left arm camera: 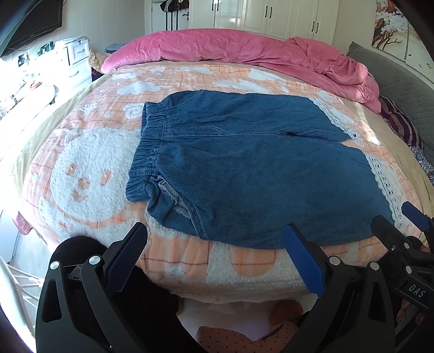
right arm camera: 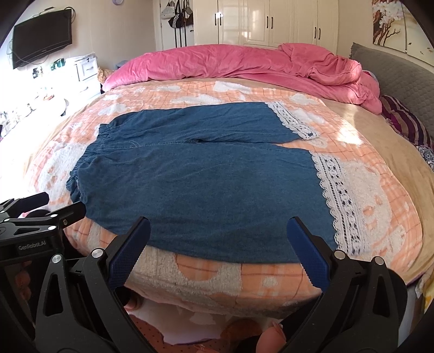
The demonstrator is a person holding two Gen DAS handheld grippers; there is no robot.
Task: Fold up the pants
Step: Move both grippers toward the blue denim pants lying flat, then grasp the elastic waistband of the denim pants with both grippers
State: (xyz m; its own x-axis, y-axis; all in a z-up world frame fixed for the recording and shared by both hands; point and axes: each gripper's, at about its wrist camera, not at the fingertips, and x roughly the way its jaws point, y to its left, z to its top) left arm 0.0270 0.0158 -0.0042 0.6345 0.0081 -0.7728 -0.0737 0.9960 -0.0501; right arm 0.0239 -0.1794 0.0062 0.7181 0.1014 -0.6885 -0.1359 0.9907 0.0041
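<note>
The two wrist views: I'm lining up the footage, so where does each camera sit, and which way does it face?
Left wrist: on the left hand-held gripper, open at the bed's near edge, facing the pants near their waistband; the right hand-held gripper shows at the right.
Right wrist: on the right gripper, open, facing the pants nearer the lace cuffs; a fingertip shows below.
Shared: pants, pink duvet, wardrobe.

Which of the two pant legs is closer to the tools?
The wider-looking leg lying along the bed's near edge, its lace hem at right. The other leg lies beyond it, toward the pink duvet.
</note>
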